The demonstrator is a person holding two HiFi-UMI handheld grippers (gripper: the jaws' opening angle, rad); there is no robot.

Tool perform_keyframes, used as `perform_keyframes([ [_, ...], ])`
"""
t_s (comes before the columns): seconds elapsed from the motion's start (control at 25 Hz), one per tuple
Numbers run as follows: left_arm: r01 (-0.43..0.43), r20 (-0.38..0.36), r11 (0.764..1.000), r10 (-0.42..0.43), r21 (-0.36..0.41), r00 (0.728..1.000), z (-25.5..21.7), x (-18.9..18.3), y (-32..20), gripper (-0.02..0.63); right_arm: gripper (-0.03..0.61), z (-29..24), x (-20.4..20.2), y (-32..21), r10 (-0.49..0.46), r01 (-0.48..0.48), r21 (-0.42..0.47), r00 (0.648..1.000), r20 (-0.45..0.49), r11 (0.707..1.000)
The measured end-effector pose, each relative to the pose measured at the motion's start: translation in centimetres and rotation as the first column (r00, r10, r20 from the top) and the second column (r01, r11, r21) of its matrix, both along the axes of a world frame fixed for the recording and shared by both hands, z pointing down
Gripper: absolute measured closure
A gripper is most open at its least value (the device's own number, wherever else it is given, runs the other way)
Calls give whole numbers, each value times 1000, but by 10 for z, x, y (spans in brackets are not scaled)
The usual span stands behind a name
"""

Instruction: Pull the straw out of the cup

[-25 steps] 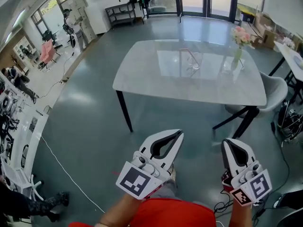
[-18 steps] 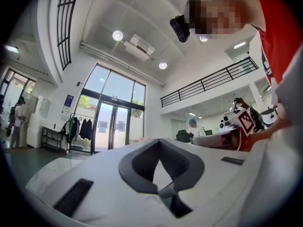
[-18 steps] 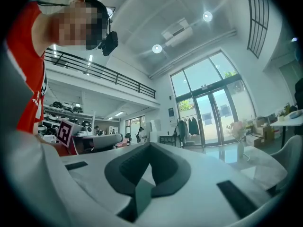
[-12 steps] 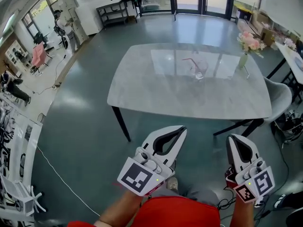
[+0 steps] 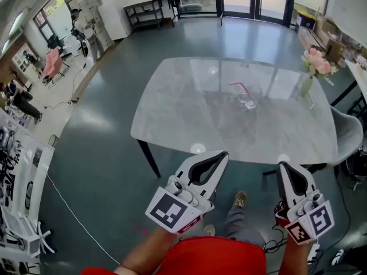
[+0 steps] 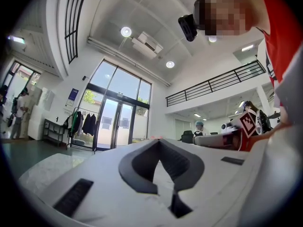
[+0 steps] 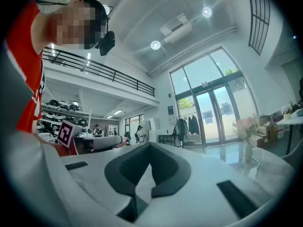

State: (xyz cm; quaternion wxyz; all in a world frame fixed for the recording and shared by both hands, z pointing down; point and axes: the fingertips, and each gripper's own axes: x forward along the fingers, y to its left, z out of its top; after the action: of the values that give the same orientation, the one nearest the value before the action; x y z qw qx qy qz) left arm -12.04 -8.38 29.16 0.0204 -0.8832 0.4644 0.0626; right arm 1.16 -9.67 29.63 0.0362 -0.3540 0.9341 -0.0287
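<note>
A clear glass cup stands on the far middle of the pale marble table, with a pink bent straw sticking out of it to the left. Both grippers hang over the floor in front of the table's near edge, well short of the cup. My left gripper is shut with nothing in it; in the left gripper view its jaws meet at the tips. My right gripper is also shut and empty, and its own view shows the closed tips.
A vase of pink flowers stands near the table's right end, also in the right gripper view. A grey chair sits at the right. A white cable runs across the floor at left. People stand far off at left.
The table has drawn closer and lower in the head view, its near edge now just ahead of the gripper tips. Both grippers stay shut and keep their places in the picture.
</note>
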Motion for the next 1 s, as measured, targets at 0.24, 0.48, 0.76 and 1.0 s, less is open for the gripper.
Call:
perform_keyframes([
  [0.24,46,17,999,-46,-21,999,14,5,-65,598,569,2,5,-66,-30,29,7,999,21,1000],
  [0.48,89,38,993,-87,-73,995,28,24,-129,598,570,1,23,-132,-68,68,4,997,22,998],
  [0.76,144,44,986,-140,-84,989,46,30,-190,598,569,4,35,-195,-118,118,8,993,20,993],
  [1.0,188,88,972,-176,-141,980,74,35,-236,598,570,5,44,-230,-144,144,5,989,29,990],
])
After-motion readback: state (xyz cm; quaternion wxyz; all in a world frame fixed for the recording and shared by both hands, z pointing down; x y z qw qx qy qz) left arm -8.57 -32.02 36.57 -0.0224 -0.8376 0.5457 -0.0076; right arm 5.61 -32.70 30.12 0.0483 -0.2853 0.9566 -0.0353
